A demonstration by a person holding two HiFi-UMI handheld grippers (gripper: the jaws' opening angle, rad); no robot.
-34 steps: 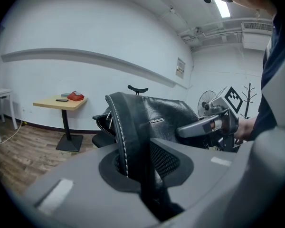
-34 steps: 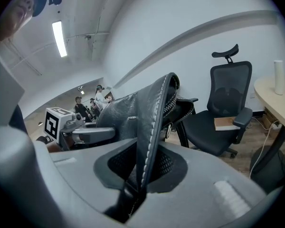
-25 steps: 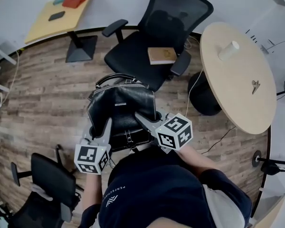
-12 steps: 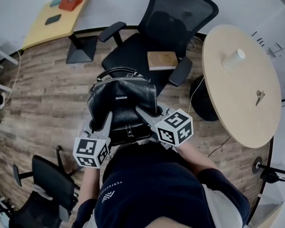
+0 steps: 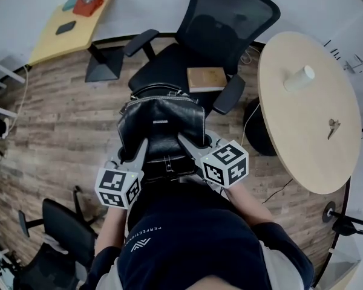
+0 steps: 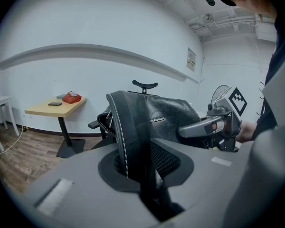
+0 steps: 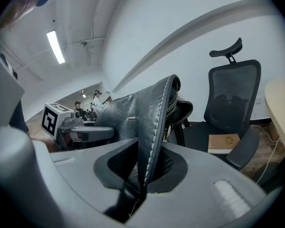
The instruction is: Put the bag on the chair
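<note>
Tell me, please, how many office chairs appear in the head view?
2. One chair stands ahead, beyond the bag, with a book on its seat; the other chair is at lower left, beside the person. Others may be hidden behind the person's body.

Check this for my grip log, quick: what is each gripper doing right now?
Left gripper: shut on the black bag, one side edge.
Right gripper: shut on the bag's other side edge.
</note>
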